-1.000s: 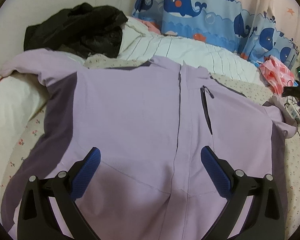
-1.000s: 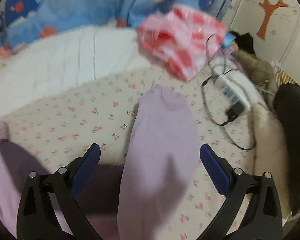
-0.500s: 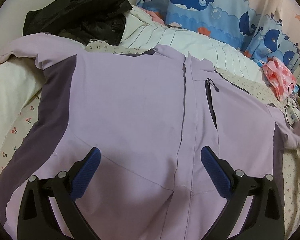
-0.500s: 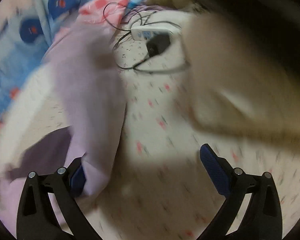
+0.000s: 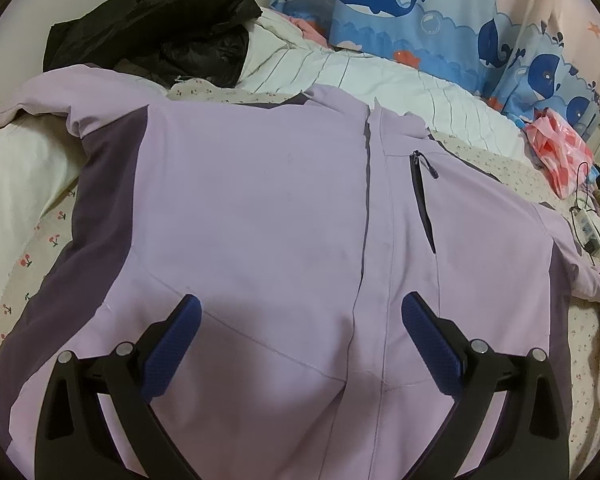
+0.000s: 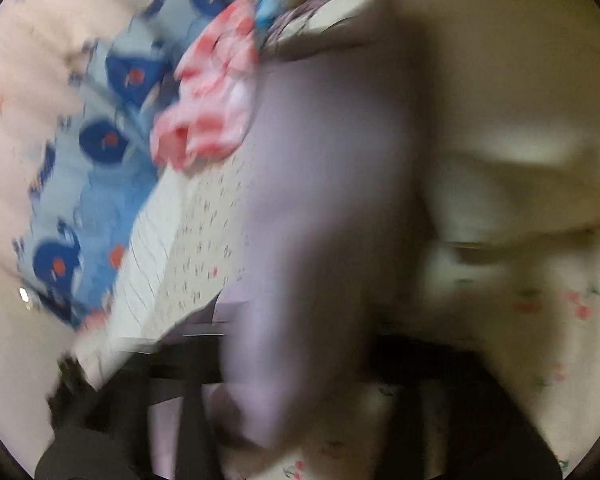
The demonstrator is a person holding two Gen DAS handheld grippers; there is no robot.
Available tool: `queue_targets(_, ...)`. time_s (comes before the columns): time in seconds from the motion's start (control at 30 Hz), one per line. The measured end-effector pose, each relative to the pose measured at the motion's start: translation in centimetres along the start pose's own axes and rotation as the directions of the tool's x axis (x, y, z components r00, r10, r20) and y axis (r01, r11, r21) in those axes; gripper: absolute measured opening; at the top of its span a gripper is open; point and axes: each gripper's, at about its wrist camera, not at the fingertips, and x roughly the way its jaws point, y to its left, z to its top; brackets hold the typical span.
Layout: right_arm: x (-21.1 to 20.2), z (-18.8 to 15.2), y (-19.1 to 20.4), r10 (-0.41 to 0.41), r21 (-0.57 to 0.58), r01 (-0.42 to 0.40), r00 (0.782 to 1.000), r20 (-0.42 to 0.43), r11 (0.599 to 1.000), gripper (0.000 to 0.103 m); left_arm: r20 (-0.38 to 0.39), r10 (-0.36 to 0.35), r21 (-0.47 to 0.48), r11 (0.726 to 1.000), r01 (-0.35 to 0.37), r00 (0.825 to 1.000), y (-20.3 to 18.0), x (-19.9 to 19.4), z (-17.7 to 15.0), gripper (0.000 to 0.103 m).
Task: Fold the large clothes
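The lilac jacket (image 5: 260, 208) is lying zipped and front-up on the floral bedsheet (image 5: 32, 248). The left gripper (image 5: 300, 344) is hovering wide apart, gripping nothing. The right gripper (image 6: 296, 392) has just been closing around the blurred sleeve (image 6: 324, 208) running toward twelve o'clock.

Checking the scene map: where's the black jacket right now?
Left wrist view, upper left: the black jacket lies crumpled at the far end of the bed, just beyond the spread lilac jacket, beside the white striped quilt.
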Motion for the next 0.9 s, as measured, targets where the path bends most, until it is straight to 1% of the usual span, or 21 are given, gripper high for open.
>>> queue_targets(0.07,0.2,0.5,3.5,0.025,-0.101,-0.023,0.999,0.022,0.995,0.009,0.012,-0.002,-0.001,1.0,0.002,1.0,0.0,-0.2,0.0,0.096)
queue_targets(0.1,-0.6,0.9,7.2,0.086,-0.197,-0.076,0.996,0.04,0.977,0.008,0.02,-0.002,-0.002,1.0,0.002,1.0,0.0,-0.3,0.1,0.096)
queue_targets(0.13,-1.3,1.4,9.2,0.131,-0.25,-0.114,0.99,0.05,0.961,0.008,0.024,-0.003,-0.005,1.0,0.003,1.0,0.0,-0.3,0.1,0.096)
queue_targets(0.17,-3.3,2.0,12.7,0.227,-0.337,-0.187,0.97,0.083,0.923,0.007,0.025,-0.004,-0.007,1.0,0.004,1.0,0.1,-0.2,0.1,0.096)
queue_targets(0.2,-5.2,2.5,15.0,0.309,-0.39,-0.243,0.944,0.116,0.888,0.007,0.024,-0.006,-0.011,1.0,0.007,1.0,0.2,-0.2,0.1,0.096)
queue_targets(0.27,-8.0,3.9,17.6,0.407,-0.435,-0.3,0.896,0.175,0.849,0.007,0.021,-0.007,-0.021,1.0,0.007,1.0,0.4,-0.1,0.0,0.096)
queue_targets(0.3,-9.2,5.0,18.3,0.434,-0.452,-0.308,0.877,0.207,0.837,0.007,0.019,-0.007,-0.028,1.0,0.007,1.0,0.5,-0.1,0.0,0.096)
queue_targets(0.33,-9.2,5.8,18.5,0.42,-0.459,-0.284,0.879,0.226,0.842,0.007,0.017,-0.008,-0.034,0.999,0.008,1.0,0.5,0.0,0.1,0.096)
queue_targets(0.37,-8.5,6.3,18.2,0.382,-0.452,-0.243,0.891,0.244,0.858,0.007,0.017,-0.012,-0.04,0.999,0.012,1.0,0.7,0.0,0.2,0.096)
queue_targets(0.43,-5.8,6.5,15.2,0.261,-0.391,-0.147,0.931,0.255,0.908,0.007,0.018,-0.019,-0.043,0.999,0.02,1.0,0.7,-0.2,0.1,0.096)
queue_targets(0.47,-3.3,6.4,13.1,0.169,-0.354,-0.077,0.957,0.236,0.932,0.008,0.02,-0.021,-0.042,0.999,0.021,1.0,0.6,-0.2,0.1,0.096)
queue_targets(0.5,-1.0,5.5,10.4,0.071,-0.319,-0.006,0.979,0.193,0.948,0.009,0.021,-0.021,-0.037,0.999,0.022,1.0,0.5,-0.3,0.1,0.096)
queue_targets(0.53,0.6,4.7,8.6,0.008,-0.292,0.036,0.989,0.148,0.956,0.012,0.02,-0.019,-0.027,0.999,0.019,1.0,0.3,-0.3,0.0,0.096)
queue_targets(0.57,2.6,4.0,6.4,-0.063,-0.256,0.082,0.995,0.082,0.963,0.022,0.017,-0.017,-0.022,1.0,0.018,1.0,0.2,-0.2,0.0,0.096)
queue_targets(0.6,4.5,2.8,3.6,-0.121,-0.197,0.118,0.993,-0.003,0.973,0.03,0.012,-0.019,-0.018,1.0,0.019,1.0,0.1,-0.2,-0.1,0.096)
queue_targets(0.63,5.2,2.1,1.8,-0.121,-0.143,0.114,0.992,-0.044,0.983,0.047,0.01,-0.02,-0.017,1.0,0.02,1.0,0.1,-0.1,-0.1,0.096)
queue_targets(0.67,5.1,1.2,0.0,-0.075,-0.089,0.07,0.996,-0.049,0.994,0.053,0.009,-0.02,-0.018,1.0,0.02,1.0,0.1,-0.1,-0.1,0.096)
queue_targets(0.7,4.7,0.8,-0.5,-0.043,-0.079,0.041,0.999,-0.029,0.996,0.057,0.011,-0.018,-0.019,1.0,0.019,1.0,0.1,-0.1,-0.1,0.096)
queue_targets(0.77,3.5,0.6,-0.9,0.007,-0.078,-0.006,1.0,0.011,0.997,0.081,0.013,-0.018,-0.028,0.999,0.018,1.0,0.2,-0.1,-0.1,0.096)
queue_targets(0.87,2.5,1.4,-0.5,0.032,-0.032,-0.03,0.998,0.053,0.999,0.085,0.011,-0.018,-0.032,0.999,0.019,1.0,0.2,0.0,-0.1,0.096)
queue_targets(0.9,3.4,2.6,0.5,0.039,-0.003,-0.039,0.998,0.056,0.999,0.085,0.01,-0.018,-0.031,0.999,0.019,1.0,0.2,0.0,0.0,0.096)
